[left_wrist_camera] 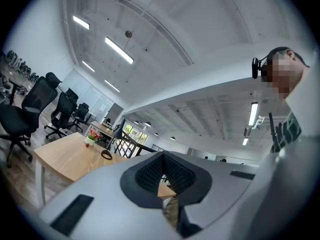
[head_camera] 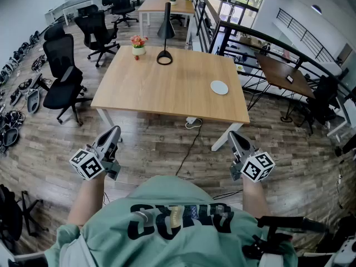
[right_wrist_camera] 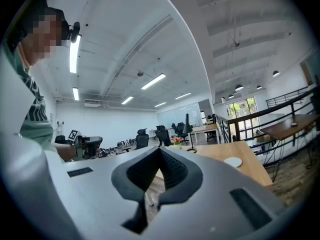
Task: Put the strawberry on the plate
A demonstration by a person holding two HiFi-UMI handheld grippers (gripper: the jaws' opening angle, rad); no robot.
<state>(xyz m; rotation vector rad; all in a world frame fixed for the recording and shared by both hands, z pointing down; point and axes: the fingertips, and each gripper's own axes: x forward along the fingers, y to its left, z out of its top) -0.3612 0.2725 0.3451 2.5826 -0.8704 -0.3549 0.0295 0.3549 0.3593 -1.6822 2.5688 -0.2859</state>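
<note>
The task had not really begun: the person stood back from the one wooden bench (head_camera: 167,88), well apart from everything on it. It carried one black lamp (head_camera: 165,38) and one flower pot (head_camera: 138,46) at the far edge, and one white plate (head_camera: 219,87) nearer the right side. The one strawberry (head_camera: 136,57), a small red dot, lay just beside the pot, well apart from the plate.

Two grippers were held level close to the body. The left gripper (head_camera: 115,129) had its fingers pressed together on nothing, and the right gripper (head_camera: 232,134) likewise showed its fingers meeting at the tips, empty.

The step in hand looked like the approach. The next move probably called for walking up to the bench, spreading one gripper's fingers and reaching to the far left edge for the strawberry.
</note>
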